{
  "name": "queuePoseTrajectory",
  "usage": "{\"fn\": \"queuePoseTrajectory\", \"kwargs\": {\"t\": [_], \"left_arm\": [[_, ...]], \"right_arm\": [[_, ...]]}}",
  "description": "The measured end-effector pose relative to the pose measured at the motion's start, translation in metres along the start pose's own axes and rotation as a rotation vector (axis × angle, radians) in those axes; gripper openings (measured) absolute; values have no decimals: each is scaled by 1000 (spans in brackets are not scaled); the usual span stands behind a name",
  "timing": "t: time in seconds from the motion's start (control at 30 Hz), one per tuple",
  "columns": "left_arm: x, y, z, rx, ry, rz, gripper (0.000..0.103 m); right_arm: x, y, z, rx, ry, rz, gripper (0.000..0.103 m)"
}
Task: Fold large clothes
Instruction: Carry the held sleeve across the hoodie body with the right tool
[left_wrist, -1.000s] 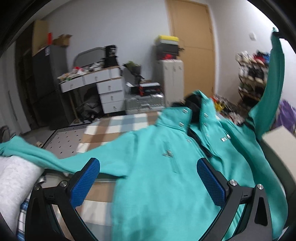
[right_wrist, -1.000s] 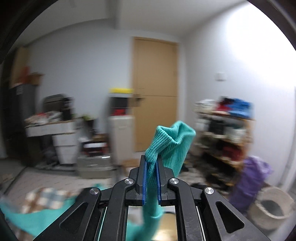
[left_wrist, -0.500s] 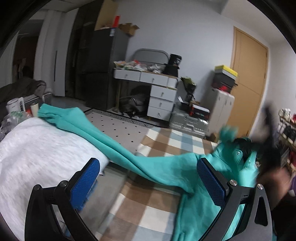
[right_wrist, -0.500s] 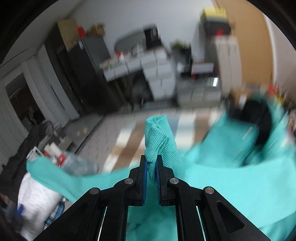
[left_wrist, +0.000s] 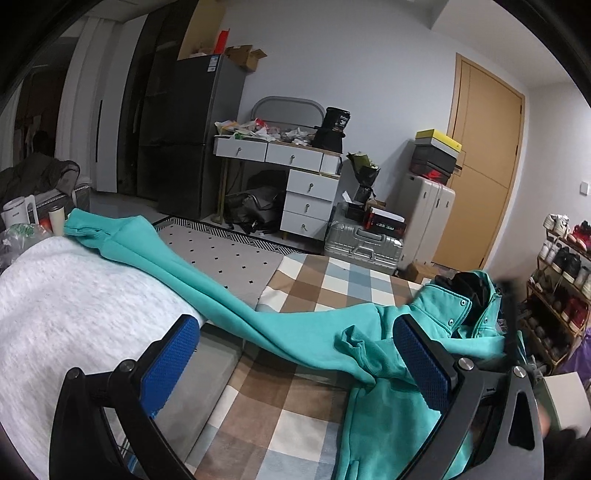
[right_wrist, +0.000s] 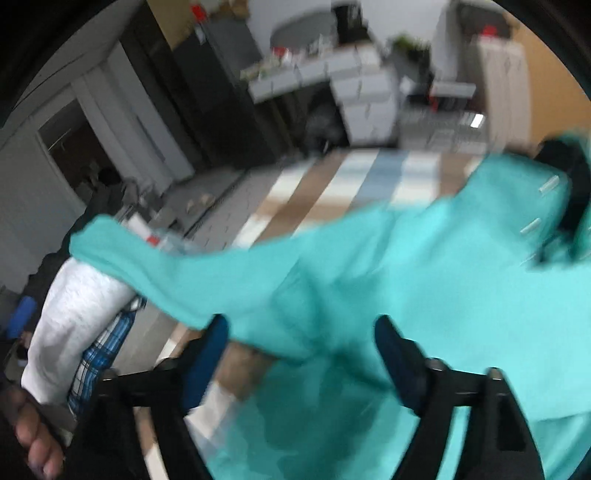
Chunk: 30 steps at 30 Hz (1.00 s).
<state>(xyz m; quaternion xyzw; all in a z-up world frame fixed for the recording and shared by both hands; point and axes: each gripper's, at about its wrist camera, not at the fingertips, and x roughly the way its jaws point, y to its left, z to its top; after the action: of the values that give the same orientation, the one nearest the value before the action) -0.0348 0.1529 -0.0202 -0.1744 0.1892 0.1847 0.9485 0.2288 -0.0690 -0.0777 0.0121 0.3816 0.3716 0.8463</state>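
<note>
A teal hooded sweatshirt (left_wrist: 373, 417) lies on the checked blanket (left_wrist: 258, 417). One long sleeve (left_wrist: 177, 273) stretches left over a grey-white bundle (left_wrist: 66, 317). A second sleeve cuff (left_wrist: 354, 341) lies folded across the chest, below the snap collar (left_wrist: 443, 306). My left gripper (left_wrist: 295, 365) hovers open above the cloth, its blue pads wide apart and nothing between them. The right wrist view is blurred: my right gripper (right_wrist: 303, 358) has its jaws opening, spread wide over the teal sweatshirt (right_wrist: 424, 273), with no cloth pinched by the pads.
A person's hand (right_wrist: 33, 439) shows at the lower left of the right wrist view. Behind the blanket stand a white drawer desk (left_wrist: 295, 184), a silver suitcase (left_wrist: 362, 245), a dark fridge (left_wrist: 184, 136), a wooden door (left_wrist: 480, 166) and a shoe rack (left_wrist: 561, 280).
The right gripper came down from high in the air with the sleeve cuff pinched, then let it go; the cuff now lies on the chest. The left gripper swung left and stayed open.
</note>
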Motion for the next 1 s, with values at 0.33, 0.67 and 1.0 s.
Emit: {"fn": "queuePoseTrajectory", "kwargs": {"t": [0.33, 0.67, 1.0], "left_arm": [[13, -17, -13, 95, 78, 9, 102], [15, -32, -24, 190, 116, 32, 102], [28, -27, -26, 197, 183, 23, 102]], "right_arm": [[-25, -200, -34, 42, 221, -837, 69], [-66, -238, -46, 220, 84, -693, 65], [-111, -184, -66, 247, 11, -545, 65]]}}
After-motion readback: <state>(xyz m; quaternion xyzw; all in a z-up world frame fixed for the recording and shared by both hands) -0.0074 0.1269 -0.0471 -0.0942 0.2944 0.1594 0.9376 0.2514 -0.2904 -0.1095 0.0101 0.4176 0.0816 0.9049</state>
